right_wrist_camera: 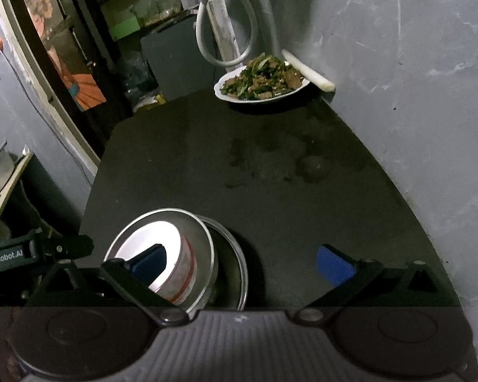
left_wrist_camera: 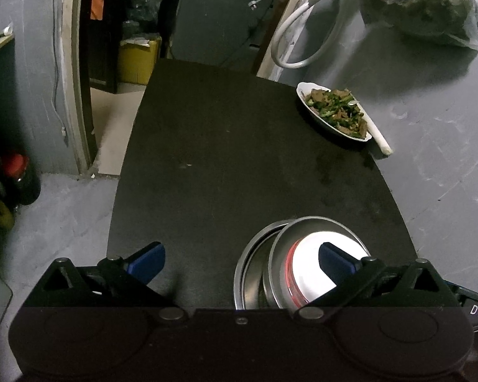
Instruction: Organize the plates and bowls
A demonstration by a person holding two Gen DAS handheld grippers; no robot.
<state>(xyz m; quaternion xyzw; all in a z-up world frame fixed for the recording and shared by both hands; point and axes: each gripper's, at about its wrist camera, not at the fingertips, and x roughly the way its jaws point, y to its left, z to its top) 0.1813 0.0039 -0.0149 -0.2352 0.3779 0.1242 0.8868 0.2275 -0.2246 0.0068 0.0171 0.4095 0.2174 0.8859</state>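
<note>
The stack of dishes sits at the near edge of the dark table [left_wrist_camera: 207, 146], between the two tongs. In the left wrist view it lies at about 4 o'clock from the left gripper [left_wrist_camera: 240, 262]: a metal plate [left_wrist_camera: 248, 273] at the bottom, a metal bowl [left_wrist_camera: 306, 226] leaning in it, and a white bowl with a red band [left_wrist_camera: 306, 264] nested inside. In the right wrist view the same metal bowl [right_wrist_camera: 162, 218] lies at about 8 o'clock from the right gripper [right_wrist_camera: 240, 264], over the metal plate [right_wrist_camera: 235, 254], with the white bowl [right_wrist_camera: 165, 238] in it.

Both tongs stand spread as wide as they go and hold nothing. On each, the blue finger [left_wrist_camera: 334, 262] nearest the stack overlaps the white bowl in the picture (whether the finger [right_wrist_camera: 149, 262] hovers over it or touches it cannot be told).

The stack is round, so it has no long axis to line up with; what matters is that the metal bowl tilts rather than sitting flat. Neither hand looks clearly nearer.

The near part of the stack is cut off by the tong bodies. A plate of cooked greens [left_wrist_camera: 334, 111] sits far off at 1 o'clock, against the wall, with a white stick-like thing [left_wrist_camera: 379, 137] beside it, hard to make out.
</note>
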